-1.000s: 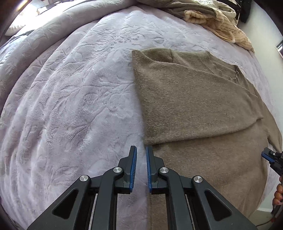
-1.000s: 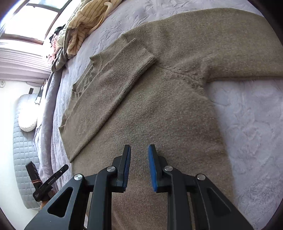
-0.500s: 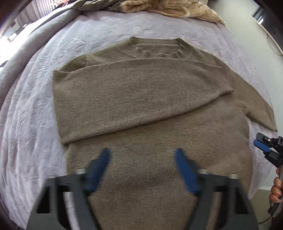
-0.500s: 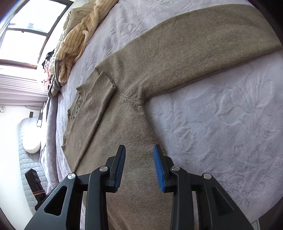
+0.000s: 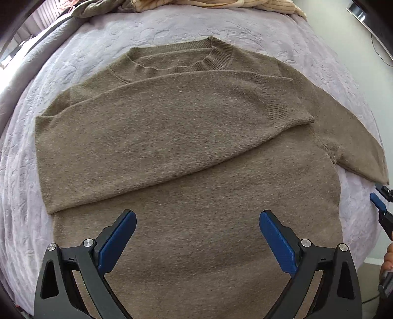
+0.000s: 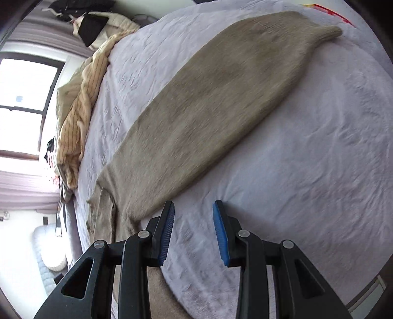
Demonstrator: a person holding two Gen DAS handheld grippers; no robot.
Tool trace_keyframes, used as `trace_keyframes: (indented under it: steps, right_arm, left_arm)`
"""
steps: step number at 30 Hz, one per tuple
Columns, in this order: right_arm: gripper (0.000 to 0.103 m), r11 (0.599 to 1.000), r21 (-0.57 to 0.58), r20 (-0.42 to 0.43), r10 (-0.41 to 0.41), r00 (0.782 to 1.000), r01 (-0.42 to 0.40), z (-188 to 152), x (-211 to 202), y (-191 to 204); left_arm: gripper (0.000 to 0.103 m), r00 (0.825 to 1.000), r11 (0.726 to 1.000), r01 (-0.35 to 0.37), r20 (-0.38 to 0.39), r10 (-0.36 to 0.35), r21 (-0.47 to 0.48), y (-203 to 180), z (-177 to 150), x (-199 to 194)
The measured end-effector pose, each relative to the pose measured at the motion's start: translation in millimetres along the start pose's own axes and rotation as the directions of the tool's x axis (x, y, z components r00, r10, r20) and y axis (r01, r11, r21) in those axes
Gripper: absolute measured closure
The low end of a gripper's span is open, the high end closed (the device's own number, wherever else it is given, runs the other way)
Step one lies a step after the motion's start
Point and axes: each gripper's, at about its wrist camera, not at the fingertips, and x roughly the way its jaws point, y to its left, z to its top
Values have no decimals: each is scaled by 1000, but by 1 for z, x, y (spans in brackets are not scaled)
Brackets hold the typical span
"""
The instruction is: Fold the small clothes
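Note:
A brown knit sweater lies flat on the bed, collar at the far side. Its left sleeve is folded across the chest. Its right sleeve stretches out straight over the bedspread. My left gripper is wide open and empty above the sweater's lower body. My right gripper is open and empty above the bedspread, just beside the base of the outstretched sleeve; it also shows at the right edge of the left wrist view.
A lavender embossed bedspread covers the bed. A pile of striped cream and olive clothes lies along the far edge, also seen in the left wrist view. A window is behind it. The bed's edge is near the right gripper.
My left gripper opened wide and swung from the sweater's left edge to over its lower middle. My right gripper opened a little and moved off the sweater body toward the outstretched right sleeve.

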Motion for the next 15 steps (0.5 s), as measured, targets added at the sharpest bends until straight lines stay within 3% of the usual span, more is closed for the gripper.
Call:
trace_keyframes:
  steps: [7,12,15]
  right_arm:
    - [67,988,143,128,48,991,-66,50,-28,-45]
    - [66,957,231,176,136,975,-176,73,-25,-61]
    - [64,915,297,180,229,957,-275,79,-21,-74]
  left_arm:
    - [3,999,998,33,24,-34,56,-47,12,0]
    - [3,999,995,42,22,-44,95,-75,20,5]
    - [3,999,993,40,26,-44,112,-87,25,4]
